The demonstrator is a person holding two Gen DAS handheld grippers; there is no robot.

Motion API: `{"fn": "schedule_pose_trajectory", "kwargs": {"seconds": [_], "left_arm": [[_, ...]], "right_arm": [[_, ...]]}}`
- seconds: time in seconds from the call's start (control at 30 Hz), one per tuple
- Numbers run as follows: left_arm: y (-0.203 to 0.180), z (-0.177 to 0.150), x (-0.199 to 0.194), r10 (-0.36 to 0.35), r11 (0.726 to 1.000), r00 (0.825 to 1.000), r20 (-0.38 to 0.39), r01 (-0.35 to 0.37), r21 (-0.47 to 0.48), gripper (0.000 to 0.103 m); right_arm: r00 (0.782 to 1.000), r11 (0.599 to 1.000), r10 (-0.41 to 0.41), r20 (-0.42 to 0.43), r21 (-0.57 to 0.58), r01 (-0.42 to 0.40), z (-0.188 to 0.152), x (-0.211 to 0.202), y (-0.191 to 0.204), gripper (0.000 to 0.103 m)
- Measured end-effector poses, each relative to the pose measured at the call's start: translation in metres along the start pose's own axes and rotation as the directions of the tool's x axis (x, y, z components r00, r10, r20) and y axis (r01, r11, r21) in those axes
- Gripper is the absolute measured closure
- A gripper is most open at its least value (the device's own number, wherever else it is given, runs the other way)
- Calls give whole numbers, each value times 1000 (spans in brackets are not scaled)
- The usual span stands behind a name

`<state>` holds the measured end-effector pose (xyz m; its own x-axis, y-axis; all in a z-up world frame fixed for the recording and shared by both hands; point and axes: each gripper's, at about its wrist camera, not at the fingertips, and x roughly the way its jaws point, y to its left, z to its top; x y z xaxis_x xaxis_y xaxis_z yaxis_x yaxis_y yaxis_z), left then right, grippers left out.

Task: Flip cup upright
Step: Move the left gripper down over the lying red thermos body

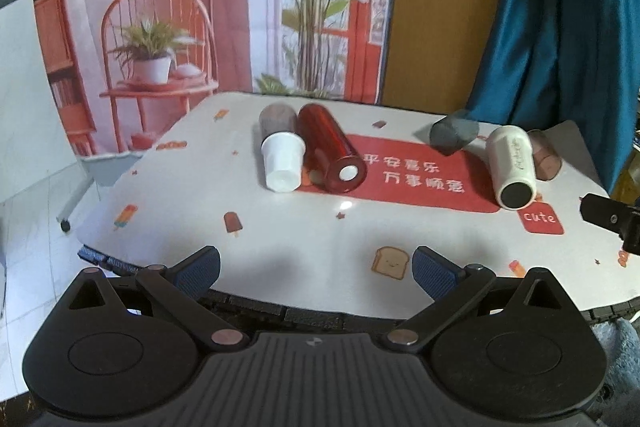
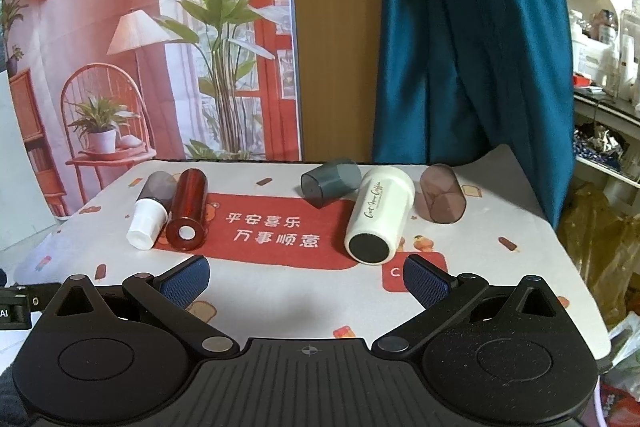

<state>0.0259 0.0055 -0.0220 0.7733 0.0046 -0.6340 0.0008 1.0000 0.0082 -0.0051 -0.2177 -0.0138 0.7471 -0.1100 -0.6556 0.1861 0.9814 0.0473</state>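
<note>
Several cups lie on their sides on the table. A small white cup (image 1: 282, 159) (image 2: 146, 220) lies beside a red translucent tumbler (image 1: 330, 148) (image 2: 188, 209), with a dark smoky cup (image 1: 277, 119) (image 2: 158, 186) behind the white one. A tall white cup with script (image 1: 511, 166) (image 2: 378, 215) lies at the right, between a grey-blue cup (image 1: 454, 133) (image 2: 330, 182) and a brown translucent cup (image 1: 543, 155) (image 2: 440, 199). My left gripper (image 1: 316, 269) is open and empty over the near table edge. My right gripper (image 2: 306, 277) is open and empty, just short of the tall white cup.
The table (image 1: 280, 235) has a white cloth with a red mat (image 2: 280, 227) in the middle. A printed backdrop (image 1: 200, 7) and a blue curtain (image 2: 460, 47) stand behind it. A cluttered shelf (image 2: 600, 59) is at the right. The right gripper's tip (image 1: 608, 215) shows in the left wrist view.
</note>
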Motion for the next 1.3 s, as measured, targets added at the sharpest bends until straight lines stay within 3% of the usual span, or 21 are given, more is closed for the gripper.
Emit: {"fn": "schedule_pose_trajectory", "kwargs": {"seconds": [0.3, 0.4, 0.5, 0.83, 0.93, 1.03, 1.1, 1.17, 1.3], "left_arm": [[19, 14, 41, 56, 997, 994, -89, -61, -50, 0], [25, 19, 58, 68, 996, 990, -126, -76, -55, 0], [30, 26, 75, 65, 994, 984, -163, -78, -77, 0], [25, 70, 145, 46, 988, 984, -170, -69, -134, 2], [23, 89, 167, 53, 987, 985, -161, -76, -141, 10], [21, 114, 196, 6, 982, 989, -147, -34, -186, 17], [19, 128, 219, -32, 975, 990, -136, 1, -224, 36], [13, 141, 244, -32, 973, 989, -144, -2, -232, 43], [-1, 155, 281, -21, 982, 988, -151, -8, -190, 44]], "right_arm": [[998, 999, 49, 34, 12, -49, 13, 41, -8, 0], [998, 998, 56, -6, -6, -56, 17, 60, -7, 0], [990, 993, 122, -68, 14, -121, 21, 80, -7, 0], [994, 997, 57, -97, -48, -62, 28, 128, -3, 0], [991, 998, 52, -122, -22, -55, 22, 143, -10, 0], [988, 999, 46, -146, -7, -48, 17, 153, -15, 0], [987, 999, 45, -157, -1, -45, 15, 158, -18, 0], [986, 999, 37, -162, -2, -38, 14, 162, -20, 0], [984, 1000, 25, -178, 6, -24, 11, 168, -26, 0]]}}
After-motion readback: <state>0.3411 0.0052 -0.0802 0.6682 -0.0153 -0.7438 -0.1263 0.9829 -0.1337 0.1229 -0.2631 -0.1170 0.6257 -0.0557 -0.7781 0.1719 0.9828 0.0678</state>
